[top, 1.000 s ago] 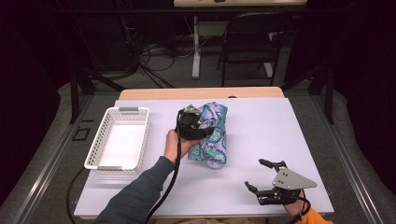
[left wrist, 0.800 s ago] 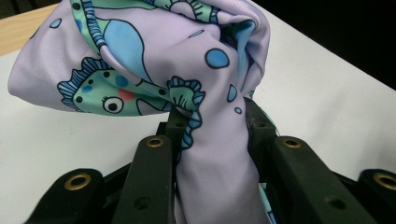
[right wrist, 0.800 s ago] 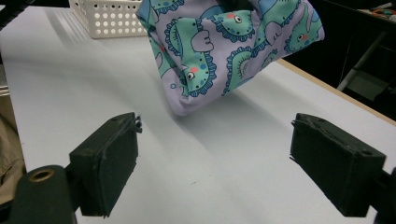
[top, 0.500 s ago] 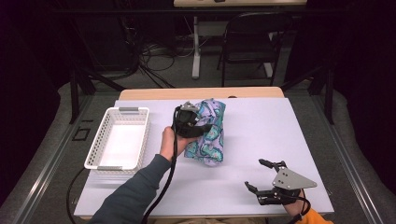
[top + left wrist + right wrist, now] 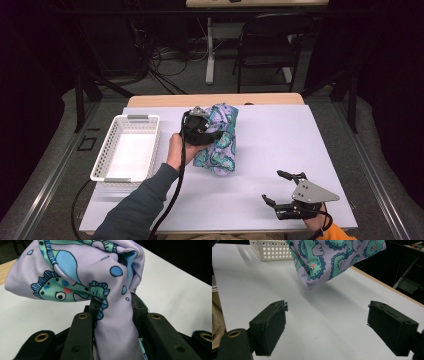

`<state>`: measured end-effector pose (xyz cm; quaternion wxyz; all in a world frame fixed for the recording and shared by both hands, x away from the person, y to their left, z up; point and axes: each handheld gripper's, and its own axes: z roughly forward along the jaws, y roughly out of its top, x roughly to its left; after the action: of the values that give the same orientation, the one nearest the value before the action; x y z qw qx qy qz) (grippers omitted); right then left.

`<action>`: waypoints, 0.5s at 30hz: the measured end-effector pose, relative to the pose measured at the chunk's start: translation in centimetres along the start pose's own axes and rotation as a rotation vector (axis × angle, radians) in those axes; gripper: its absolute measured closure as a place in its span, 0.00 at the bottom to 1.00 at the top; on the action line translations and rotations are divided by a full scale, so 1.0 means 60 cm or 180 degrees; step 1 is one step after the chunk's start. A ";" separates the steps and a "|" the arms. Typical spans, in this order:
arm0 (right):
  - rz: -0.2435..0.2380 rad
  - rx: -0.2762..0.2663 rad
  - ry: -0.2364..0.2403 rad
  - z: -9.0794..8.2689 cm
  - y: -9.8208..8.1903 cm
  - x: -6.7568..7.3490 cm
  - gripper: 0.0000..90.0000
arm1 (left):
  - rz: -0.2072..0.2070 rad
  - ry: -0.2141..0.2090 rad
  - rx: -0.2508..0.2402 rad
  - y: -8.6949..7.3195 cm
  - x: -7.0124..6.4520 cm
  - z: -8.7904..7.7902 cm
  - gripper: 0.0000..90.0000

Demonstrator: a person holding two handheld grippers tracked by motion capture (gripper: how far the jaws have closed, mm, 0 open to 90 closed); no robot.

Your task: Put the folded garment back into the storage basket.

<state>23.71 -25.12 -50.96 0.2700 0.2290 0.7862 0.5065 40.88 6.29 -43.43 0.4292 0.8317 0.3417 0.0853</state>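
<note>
While your left gripper [image 5: 201,131] pinches the lilac fish-print cloth bundle [image 5: 220,140], your right gripper [image 5: 285,195], at 5 o'clock, sits spread.

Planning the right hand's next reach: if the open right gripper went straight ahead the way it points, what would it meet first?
Probably the lilac fish-print cloth, lifted by the left gripper; bare white table lies between it and the right gripper. Depth is uncertain.

free: table [image 5: 300,150] right half – open | blocked: basket [image 5: 127,150] left, cloth [image 5: 220,140] centre
</note>
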 end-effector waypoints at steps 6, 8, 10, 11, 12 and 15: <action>0.0005 0.0001 0.0000 0.000 0.000 0.000 0.16 | 0.0022 0.0024 -0.0021 0.004 0.002 -0.006 0.78; 0.0002 0.0000 -0.0002 0.000 0.000 -0.001 0.16 | 0.0033 0.0025 -0.0017 0.005 0.003 -0.007 0.78; 0.0010 0.0002 0.0001 0.000 0.000 -0.001 0.16 | 0.0071 0.0043 0.0008 0.006 0.005 -0.010 0.78; 0.0005 0.0005 -0.0001 0.000 0.000 -0.001 0.16 | 0.0058 0.0046 0.0023 0.006 0.006 -0.011 0.78; 0.0008 0.0002 0.0000 0.000 0.000 -0.001 0.16 | 0.0050 0.0051 0.0006 0.007 0.007 -0.011 0.78; 0.0011 0.0000 -0.0003 0.000 0.000 -0.001 0.16 | 0.0029 0.0078 -0.0003 0.007 0.011 -0.014 0.78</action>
<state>23.76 -25.15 -50.96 0.2696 0.2306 0.7857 0.5068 41.22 7.07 -42.67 0.4250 0.8320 0.3431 0.0975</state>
